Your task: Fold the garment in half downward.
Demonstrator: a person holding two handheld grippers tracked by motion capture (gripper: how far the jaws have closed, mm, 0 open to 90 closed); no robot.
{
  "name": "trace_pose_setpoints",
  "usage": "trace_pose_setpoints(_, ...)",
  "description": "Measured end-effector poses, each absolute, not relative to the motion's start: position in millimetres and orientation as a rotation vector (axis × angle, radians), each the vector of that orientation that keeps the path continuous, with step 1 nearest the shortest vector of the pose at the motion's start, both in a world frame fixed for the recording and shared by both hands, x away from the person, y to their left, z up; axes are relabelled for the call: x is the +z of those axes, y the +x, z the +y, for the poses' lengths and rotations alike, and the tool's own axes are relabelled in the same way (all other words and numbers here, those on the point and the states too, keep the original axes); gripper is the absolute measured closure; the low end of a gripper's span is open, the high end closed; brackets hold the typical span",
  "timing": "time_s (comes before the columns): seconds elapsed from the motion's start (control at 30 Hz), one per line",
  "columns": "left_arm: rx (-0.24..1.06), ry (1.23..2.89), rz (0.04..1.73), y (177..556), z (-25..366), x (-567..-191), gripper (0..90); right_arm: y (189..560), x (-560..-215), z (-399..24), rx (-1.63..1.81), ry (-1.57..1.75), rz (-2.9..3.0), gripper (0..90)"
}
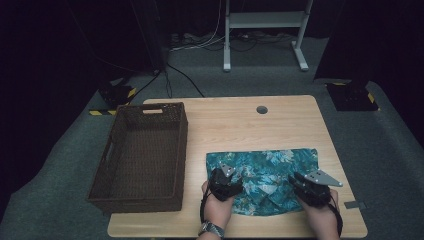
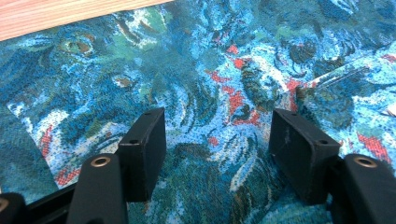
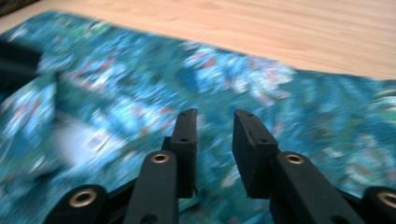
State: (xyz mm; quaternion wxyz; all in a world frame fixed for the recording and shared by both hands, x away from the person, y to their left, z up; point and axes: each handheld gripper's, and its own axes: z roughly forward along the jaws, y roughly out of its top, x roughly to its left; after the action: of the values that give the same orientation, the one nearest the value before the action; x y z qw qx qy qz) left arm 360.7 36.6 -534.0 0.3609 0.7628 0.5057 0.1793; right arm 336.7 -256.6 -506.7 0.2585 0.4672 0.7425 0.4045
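Note:
A teal floral cloth (image 1: 270,167) lies folded on the near right part of the wooden table (image 1: 235,122). My left gripper (image 1: 226,179) hovers over the cloth's left near part. In the left gripper view my left gripper (image 2: 217,135) stands open, its jaws wide apart just above the fabric (image 2: 201,79), with nothing between the pads. My right gripper (image 1: 306,184) is over the cloth's right near corner. In the right gripper view, my right gripper (image 3: 215,126) shows a narrow gap between its jaws and holds nothing, with the blurred cloth (image 3: 140,93) and a white label (image 3: 95,140) below it.
A dark brown wicker basket (image 1: 116,131) stands on the table's left side, with nothing inside. A round cable hole (image 1: 261,109) sits near the far edge. Bare wood lies beyond the cloth. A white desk frame (image 1: 262,20) stands on the floor behind.

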Motion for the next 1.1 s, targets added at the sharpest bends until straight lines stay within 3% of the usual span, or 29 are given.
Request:
trace_pose_setpoints(0.33,0.441,1.964,1.294,361,38,-534,34.0,364,-526,-258,0.945,1.344,2.106,59.7)
trace_pose_setpoints(1.1,0.400,1.974,1.254,329,43,-517,25.8,317,-511,-269,1.036,1.309,2.119,56.0)
